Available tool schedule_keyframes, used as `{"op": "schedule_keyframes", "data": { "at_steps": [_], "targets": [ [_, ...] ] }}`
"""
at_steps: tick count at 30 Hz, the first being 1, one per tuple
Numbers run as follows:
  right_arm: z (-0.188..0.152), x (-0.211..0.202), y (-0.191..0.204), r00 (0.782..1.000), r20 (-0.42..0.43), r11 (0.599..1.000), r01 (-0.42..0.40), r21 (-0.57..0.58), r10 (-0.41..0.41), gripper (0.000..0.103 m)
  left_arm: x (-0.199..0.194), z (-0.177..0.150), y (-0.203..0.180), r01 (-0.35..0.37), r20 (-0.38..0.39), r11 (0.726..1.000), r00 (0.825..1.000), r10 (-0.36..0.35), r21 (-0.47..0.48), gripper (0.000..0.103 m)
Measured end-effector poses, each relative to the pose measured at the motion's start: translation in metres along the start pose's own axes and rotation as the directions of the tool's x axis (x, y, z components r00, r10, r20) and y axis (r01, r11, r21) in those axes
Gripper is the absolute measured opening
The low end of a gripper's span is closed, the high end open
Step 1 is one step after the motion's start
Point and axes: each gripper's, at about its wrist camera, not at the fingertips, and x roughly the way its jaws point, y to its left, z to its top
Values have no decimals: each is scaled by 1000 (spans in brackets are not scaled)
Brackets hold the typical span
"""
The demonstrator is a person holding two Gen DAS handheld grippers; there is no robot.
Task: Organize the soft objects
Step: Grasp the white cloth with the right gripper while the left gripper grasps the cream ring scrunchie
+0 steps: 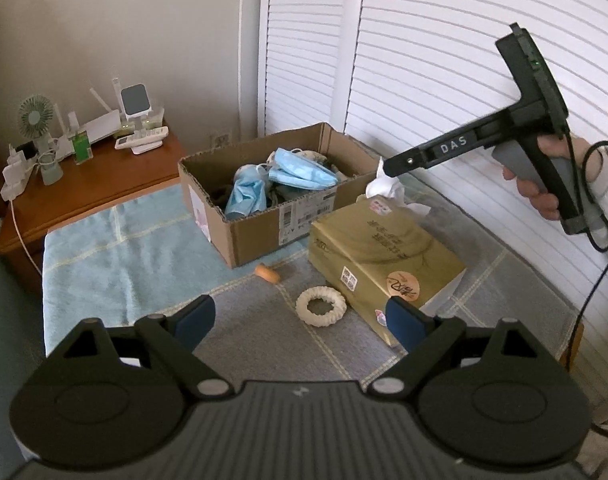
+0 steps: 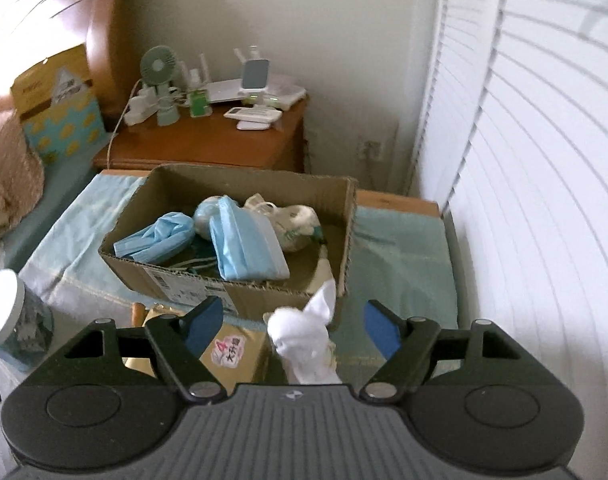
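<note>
A cardboard box (image 1: 264,228) holds blue face masks (image 1: 300,170) and other soft items; it also shows in the right wrist view (image 2: 192,280). A gold tissue box (image 1: 384,256) lies beside it with a white tissue (image 1: 384,186) sticking up. My right gripper (image 2: 294,322) is open around the tissue (image 2: 304,340), fingers apart from it. My left gripper (image 1: 300,316) is open and empty above a white ring-shaped scrunchie (image 1: 321,306). A small orange object (image 1: 268,274) lies near the box.
A wooden nightstand (image 1: 104,184) with a fan (image 1: 36,120), router and chargers stands at the left. White louvred doors (image 1: 424,60) run along the right. A blue and grey cloth (image 1: 124,248) covers the surface. A white-lidded jar (image 2: 8,312) stands at left.
</note>
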Motion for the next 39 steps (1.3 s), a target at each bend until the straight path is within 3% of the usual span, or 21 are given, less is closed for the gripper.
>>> {"op": "schedule_keyframes", "data": {
  "at_steps": [7, 14, 18, 23, 32, 37, 39],
  "targets": [
    [-21, -5, -8, 1000, 25, 992, 16, 129, -19, 82, 9, -1, -1, -29, -29, 1000, 999, 29, -5, 92],
    [-48, -27, -2, 993, 108, 982, 31, 186, -52, 83, 31, -9, -9, -21, -83, 1000, 996, 20, -10, 92],
    [-67, -38, 4, 984, 148, 981, 67, 183, -95, 100, 44, -10, -15, -17, -98, 1000, 995, 18, 9, 92],
    [-88, -48, 8, 981, 168, 985, 66, 159, -93, 103, 60, -4, -23, -12, -123, 995, 992, 24, 100, 91],
    [-105, -48, -7, 987, 136, 974, 58, 218, -89, 103, 94, 4, -22, 47, -195, 982, 981, -11, 181, 73],
    [-109, -48, -11, 985, 139, 972, 66, 224, -99, 103, 109, 4, -20, 86, -249, 976, 968, -35, 199, 58],
    [-110, -48, -13, 986, 137, 972, 67, 223, -100, 103, 114, 4, -19, 83, -256, 975, 966, -28, 207, 58]
  ]
}}
